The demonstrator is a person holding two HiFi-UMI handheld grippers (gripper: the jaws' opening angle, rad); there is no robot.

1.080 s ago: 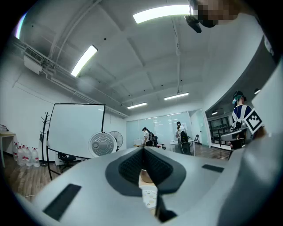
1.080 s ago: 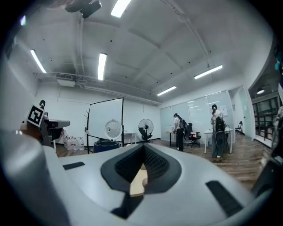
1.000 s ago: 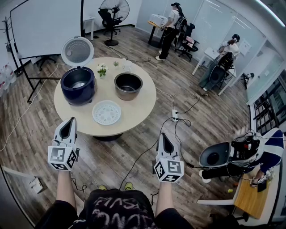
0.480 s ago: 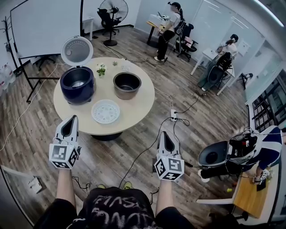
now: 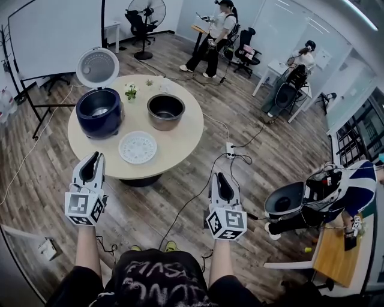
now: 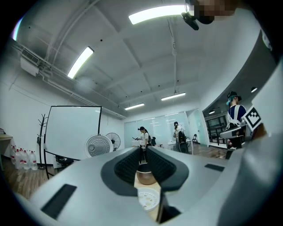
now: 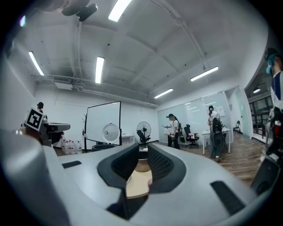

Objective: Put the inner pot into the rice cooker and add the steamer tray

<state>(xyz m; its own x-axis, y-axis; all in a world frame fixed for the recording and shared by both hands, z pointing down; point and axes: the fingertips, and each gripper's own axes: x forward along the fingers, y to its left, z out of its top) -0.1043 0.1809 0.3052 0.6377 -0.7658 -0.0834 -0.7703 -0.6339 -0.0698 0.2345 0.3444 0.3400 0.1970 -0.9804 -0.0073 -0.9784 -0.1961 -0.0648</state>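
Observation:
A dark blue rice cooker (image 5: 99,111) with its white lid (image 5: 97,68) raised stands at the left of the round wooden table (image 5: 186,141). The empty metal inner pot (image 5: 165,111) sits to its right, and the white steamer tray (image 5: 137,147) lies flat near the front edge. My left gripper (image 5: 91,163) and right gripper (image 5: 220,181) hover level in front of the table, short of its edge. Both sets of jaws are opening, with a narrow gap and nothing between them. Through the left gripper (image 6: 143,152) gap I see the pot (image 6: 145,176) and tray (image 6: 148,198); the right gripper (image 7: 142,150) frames the pot (image 7: 142,166).
A small potted plant (image 5: 130,92) stands at the table's back. Cables and a power strip (image 5: 228,149) lie on the wooden floor to the right. A whiteboard (image 5: 54,36), a fan (image 5: 146,11), office chairs and several people stand farther back. A seated person (image 5: 336,195) is at the right.
Both grippers hold their places. The table and its objects have slid slightly up and left in the head view, and the person at the back has stepped sideways.

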